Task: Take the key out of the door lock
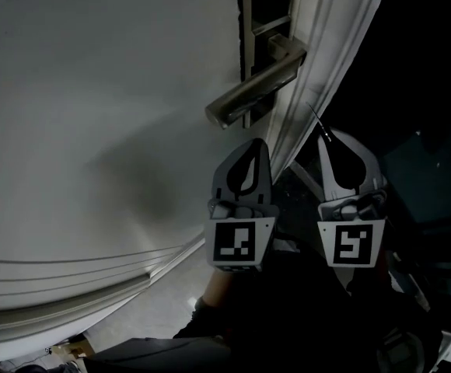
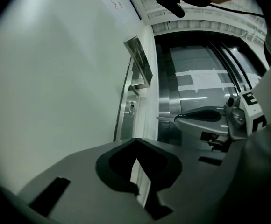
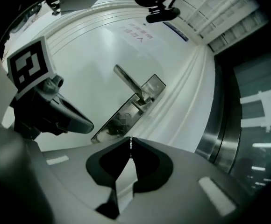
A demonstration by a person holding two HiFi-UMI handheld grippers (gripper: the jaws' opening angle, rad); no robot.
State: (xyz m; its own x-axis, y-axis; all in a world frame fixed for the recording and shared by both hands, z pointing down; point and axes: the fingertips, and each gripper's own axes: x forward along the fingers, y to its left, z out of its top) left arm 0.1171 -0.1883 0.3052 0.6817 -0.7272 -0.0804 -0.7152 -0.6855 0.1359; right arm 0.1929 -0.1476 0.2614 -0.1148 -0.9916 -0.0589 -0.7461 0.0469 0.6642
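1. Right gripper (image 3: 130, 143) has its jaws pressed together, pinching a thin toothed sliver at the very tips. That looks like the key (image 3: 130, 146).
2. The key is apart from the lock plate (image 3: 126, 115), poking out of the jaw tips near the door's (image 1: 93, 92) edge, below the handle (image 1: 256, 84).
3. Left gripper (image 2: 136, 142) has its jaws closed with nothing between them. It hangs just beside the right one, tip near the door's edge.
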